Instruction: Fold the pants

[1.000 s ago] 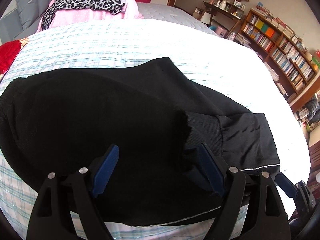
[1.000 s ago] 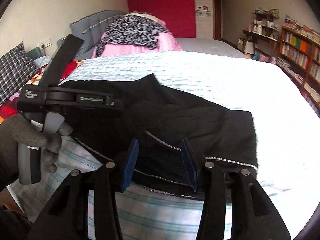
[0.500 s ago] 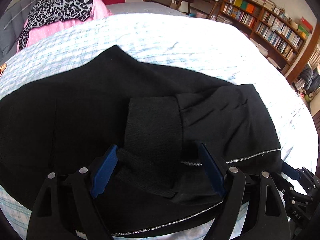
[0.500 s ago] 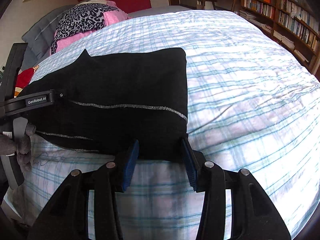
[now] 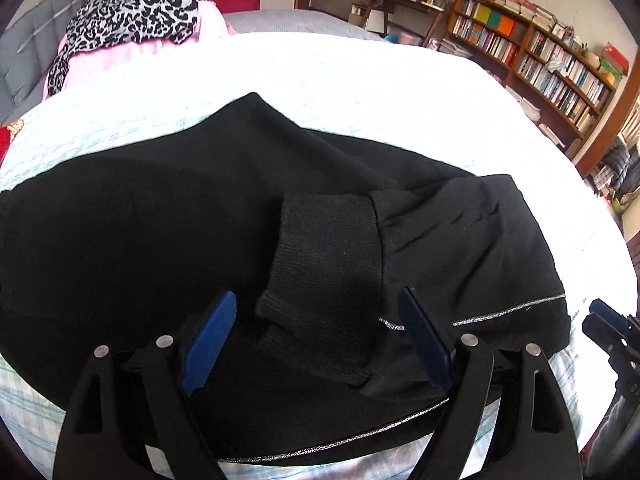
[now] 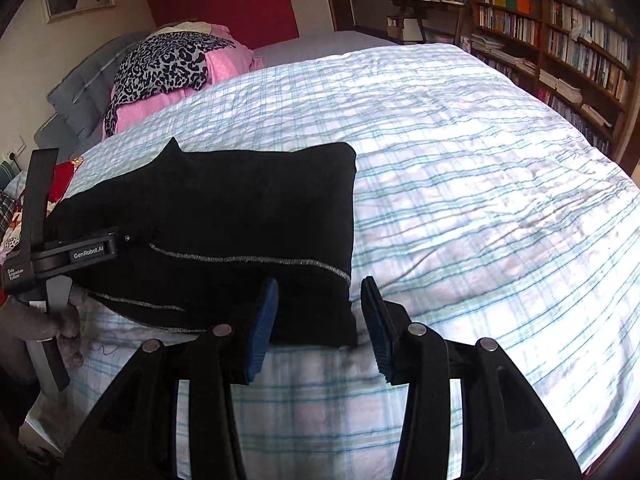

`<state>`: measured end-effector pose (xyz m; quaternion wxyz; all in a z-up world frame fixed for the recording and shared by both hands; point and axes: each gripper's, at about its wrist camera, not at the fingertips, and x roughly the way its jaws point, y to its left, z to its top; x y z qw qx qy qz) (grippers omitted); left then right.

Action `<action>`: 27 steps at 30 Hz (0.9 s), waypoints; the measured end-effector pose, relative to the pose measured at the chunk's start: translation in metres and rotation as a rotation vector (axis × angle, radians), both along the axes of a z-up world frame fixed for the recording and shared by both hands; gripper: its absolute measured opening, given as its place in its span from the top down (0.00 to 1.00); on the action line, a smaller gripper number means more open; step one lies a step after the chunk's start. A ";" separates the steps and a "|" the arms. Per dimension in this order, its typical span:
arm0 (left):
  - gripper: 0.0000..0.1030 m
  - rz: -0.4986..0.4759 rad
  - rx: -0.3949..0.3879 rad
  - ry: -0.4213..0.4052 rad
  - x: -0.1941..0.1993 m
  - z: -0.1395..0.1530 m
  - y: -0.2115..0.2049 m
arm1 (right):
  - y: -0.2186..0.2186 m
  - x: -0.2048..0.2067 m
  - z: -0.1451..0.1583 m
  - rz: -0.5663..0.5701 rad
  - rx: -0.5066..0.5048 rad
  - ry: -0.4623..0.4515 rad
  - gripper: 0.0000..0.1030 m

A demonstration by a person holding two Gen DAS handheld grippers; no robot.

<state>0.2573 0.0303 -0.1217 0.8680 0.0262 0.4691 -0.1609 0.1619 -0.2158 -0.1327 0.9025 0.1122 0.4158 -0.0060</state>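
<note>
The black sweatpants with silver side stripes lie folded over on the white-and-blue checked bedspread, apparently nearly finished, while the left gripper and right gripper both gape open, holding nothing.

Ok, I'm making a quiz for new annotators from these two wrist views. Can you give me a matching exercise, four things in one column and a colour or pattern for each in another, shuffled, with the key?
Things:
1. pants
2. bedsheet
3. gripper pads
4. garment on the pink pile

Colour or pattern:
A. blue
B. leopard print, grey and black
C. black with a thin silver stripe
D. white with pale blue-green checks

Pairs: 1-C, 2-D, 3-A, 4-B
</note>
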 end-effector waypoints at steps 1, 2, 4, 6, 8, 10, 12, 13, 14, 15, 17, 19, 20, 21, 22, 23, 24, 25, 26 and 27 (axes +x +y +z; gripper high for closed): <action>0.20 -0.003 -0.005 -0.009 0.001 0.003 -0.001 | 0.001 0.006 0.000 -0.003 -0.006 0.000 0.57; 0.20 -0.006 -0.009 -0.009 0.002 0.003 -0.003 | 0.002 0.013 0.000 -0.003 -0.008 -0.002 0.57; 0.19 -0.006 -0.004 0.002 0.006 -0.001 -0.006 | 0.005 0.022 -0.005 0.001 -0.030 0.002 0.57; 0.20 0.003 0.025 0.015 0.007 -0.009 -0.005 | 0.009 0.029 -0.016 0.012 -0.035 0.026 0.57; 0.18 0.009 0.042 0.049 0.016 -0.020 -0.003 | 0.016 0.034 -0.030 0.016 -0.061 0.063 0.57; 0.15 0.019 0.018 0.057 0.018 -0.028 0.003 | 0.018 0.033 -0.041 0.021 -0.072 0.081 0.56; 0.15 0.019 0.004 0.054 0.020 -0.027 0.004 | 0.017 0.031 -0.046 0.026 -0.068 0.076 0.56; 0.15 0.019 0.001 0.054 0.020 -0.025 0.004 | 0.016 0.032 -0.047 0.025 -0.062 0.080 0.55; 0.15 0.019 -0.007 0.055 0.021 -0.023 0.005 | 0.015 0.033 -0.047 0.024 -0.057 0.084 0.55; 0.15 0.021 -0.018 0.056 0.021 -0.021 0.007 | 0.015 0.033 -0.045 0.021 -0.056 0.084 0.56; 0.15 0.035 -0.042 0.038 0.018 -0.012 0.016 | 0.017 0.031 -0.037 0.015 -0.067 0.065 0.56; 0.15 0.063 -0.056 0.006 0.012 -0.002 0.028 | 0.022 0.028 -0.025 0.010 -0.080 0.027 0.56; 0.15 0.081 -0.056 -0.002 0.010 0.002 0.035 | 0.026 0.027 -0.018 0.011 -0.085 0.006 0.56; 0.15 0.102 -0.051 -0.005 0.009 0.005 0.043 | 0.030 0.028 -0.012 0.016 -0.090 -0.011 0.56; 0.15 0.131 -0.056 -0.005 0.009 0.008 0.053 | 0.036 0.028 -0.005 0.021 -0.098 -0.029 0.56; 0.15 0.160 -0.071 -0.005 0.007 0.010 0.064 | 0.043 0.029 0.000 0.028 -0.108 -0.045 0.56; 0.15 0.190 -0.085 -0.008 0.006 0.013 0.076 | 0.050 0.031 0.004 0.040 -0.117 -0.059 0.55; 0.15 0.227 -0.091 -0.012 0.005 0.016 0.089 | 0.058 0.033 0.006 0.056 -0.123 -0.069 0.55; 0.15 0.266 -0.090 -0.019 0.005 0.019 0.104 | 0.066 0.035 0.008 0.071 -0.124 -0.072 0.55; 0.15 0.313 -0.079 -0.032 0.005 0.023 0.120 | 0.073 0.038 0.008 0.084 -0.120 -0.071 0.54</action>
